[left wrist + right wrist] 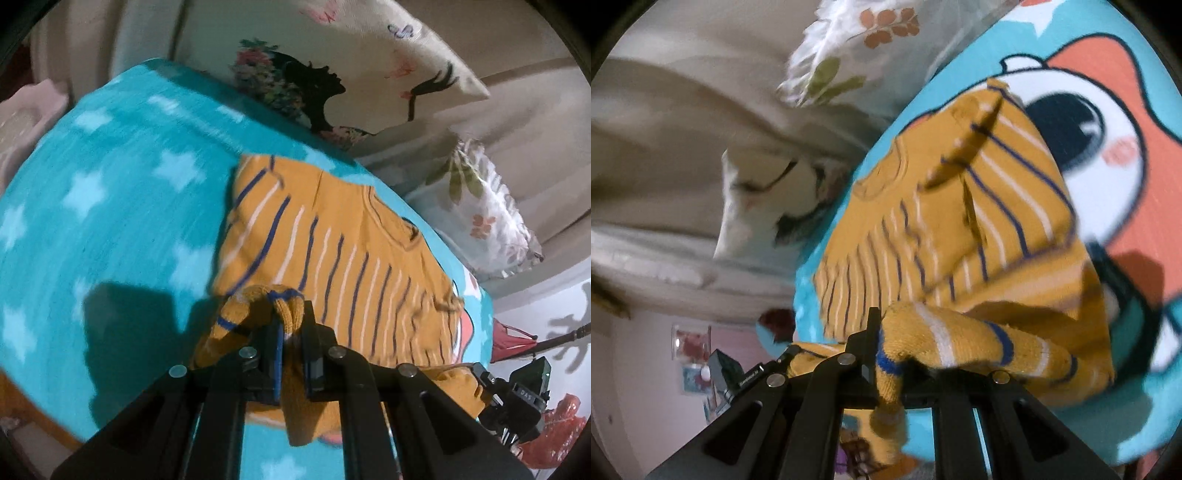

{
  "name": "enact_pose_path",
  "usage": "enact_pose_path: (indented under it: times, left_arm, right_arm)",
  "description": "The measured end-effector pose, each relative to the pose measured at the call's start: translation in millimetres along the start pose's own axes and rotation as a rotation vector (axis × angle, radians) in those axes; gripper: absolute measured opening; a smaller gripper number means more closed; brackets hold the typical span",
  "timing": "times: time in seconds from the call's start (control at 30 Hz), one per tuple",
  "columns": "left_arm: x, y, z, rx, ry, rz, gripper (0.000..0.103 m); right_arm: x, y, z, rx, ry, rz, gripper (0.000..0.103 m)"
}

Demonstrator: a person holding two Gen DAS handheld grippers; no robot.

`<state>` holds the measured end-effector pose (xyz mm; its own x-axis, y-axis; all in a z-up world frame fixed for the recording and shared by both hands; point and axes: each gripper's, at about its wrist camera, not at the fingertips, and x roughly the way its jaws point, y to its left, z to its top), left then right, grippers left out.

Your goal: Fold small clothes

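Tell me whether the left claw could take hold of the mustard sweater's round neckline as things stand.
Probably not yet: the left claw is shut on a bunched hem of the mustard striped knit sweater. The neckline lies uncovered on the teal star-print blanket, so releasing first would free it.

A mustard sweater [332, 240] with blue and white stripes lies on a turquoise star-patterned blanket [110, 206].

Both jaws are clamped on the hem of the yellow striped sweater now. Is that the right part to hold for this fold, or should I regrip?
Keep the hem. The left gripper and right gripper each pinch a bunched bottom corner of the sweater, whose collar end lies flat on the blue blanket. Holding both corners from the hem side should let the bottom edge travel evenly toward the collar.
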<state>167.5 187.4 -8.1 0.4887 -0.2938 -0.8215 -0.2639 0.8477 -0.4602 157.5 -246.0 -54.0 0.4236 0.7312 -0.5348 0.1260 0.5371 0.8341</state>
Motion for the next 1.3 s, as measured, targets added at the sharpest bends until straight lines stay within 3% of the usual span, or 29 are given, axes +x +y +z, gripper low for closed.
enact_pose_path:
  times: [0.2,0.3,0.37,0.43,0.5,0.53,0.63,0.67,0.8,0.9,1.0,1.1,1.2,1.3]
  left_arm:
    - [55.1,-17.2,49.1,0.053,0.062,0.022,0.008]
    - [76.0,-14.8,64.1,0.036,0.112,-0.013,0.009]
    - [82.1,-8.4,72.6,0.0,0.13,-0.08,0.017]
    - [83.7,-0.8,82.9,-0.045,0.127,-0.158,0.032]
    - [83.1,5.1,91.6,-0.073,0.105,-0.179,0.041]
    - [80.7,8.6,97.0,-0.082,0.075,-0.164,0.046]
    - [78.4,18.4,109.9,-0.125,0.051,-0.158,0.048]
    - [77.6,20.8,112.1,-0.133,0.052,-0.15,0.048]
    - [71.0,16.2,111.2,-0.083,0.053,-0.082,0.049]
    - [68.0,1.7,100.1,0.023,0.059,-0.034,0.054]
    - [70.9,-14.6,86.8,0.156,0.057,0.039,0.056]
    - [79.7,-27.2,73.9,0.258,0.07,0.062,0.056]
    - [100.2,-32.0,68.5,0.316,0.09,0.141,0.056]
    - [121.4,-22.7,69.9,0.311,0.106,0.212,0.056]
  right_arm:
    - [40.3,-15.1,52.1,0.099,-0.023,-0.035,0.009]
    - [54.9,-34.2,70.8,0.199,-0.026,-0.016,0.013]
    - [61.2,-54.4,80.7,0.3,-0.05,0.039,0.03]
    - [62.3,-66.9,87.2,0.368,-0.084,0.076,0.035]
    - [64.1,-77.3,94.3,0.42,-0.103,0.114,0.037]
    - [64.8,-79.3,97.4,0.432,-0.111,0.108,0.037]
    - [64.9,-78.5,107.1,0.42,-0.126,0.089,0.038]
    - [64.2,-77.8,110.4,0.419,-0.133,0.088,0.043]
    - [57.3,-80.8,120.6,0.448,-0.157,0.113,0.048]
    - [50.6,-70.1,123.0,0.419,-0.175,0.102,0.049]
    - [36.5,-43.0,120.6,0.3,-0.207,0.001,0.052]
    - [33.6,-11.1,108.3,0.146,-0.202,-0.102,0.052]
    - [57.8,11.9,95.6,0.006,-0.107,-0.185,0.052]
    - [90.8,18.2,90.9,-0.062,-0.03,-0.283,0.052]
